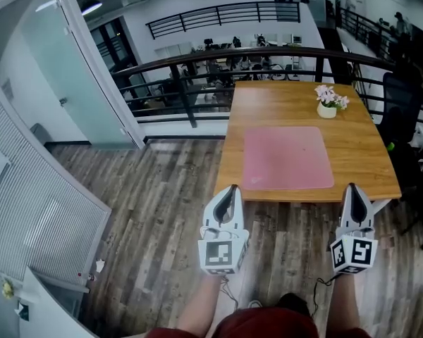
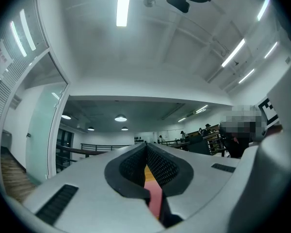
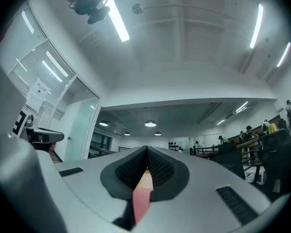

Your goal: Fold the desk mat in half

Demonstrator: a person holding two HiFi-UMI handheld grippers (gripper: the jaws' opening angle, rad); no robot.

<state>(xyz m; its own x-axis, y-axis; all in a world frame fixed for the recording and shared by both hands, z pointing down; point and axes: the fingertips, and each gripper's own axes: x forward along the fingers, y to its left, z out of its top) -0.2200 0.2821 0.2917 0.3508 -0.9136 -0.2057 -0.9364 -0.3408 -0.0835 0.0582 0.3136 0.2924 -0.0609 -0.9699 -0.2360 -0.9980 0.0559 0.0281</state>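
On the table [image 1: 282, 104], the pink desk mat [image 1: 287, 158] lies flat; left tool [image 1: 232, 189], right tool [image 1: 352, 187] clenched.

1. In both gripper views the jaws hide the mat [image 2: 154, 199] except for a pink sliver.
2. The head view's bottom edge cuts off both arms [image 1: 201, 307].
3. The distant people [image 3: 249, 130] are too small to tell.

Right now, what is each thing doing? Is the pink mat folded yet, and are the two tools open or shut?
desk mat: lying flat and unfolded on the table
left tool: shut, holding nothing, just off the table's near edge
right tool: shut, holding nothing, just off the table's near edge
flower pot: upright near the far right corner, off the mat
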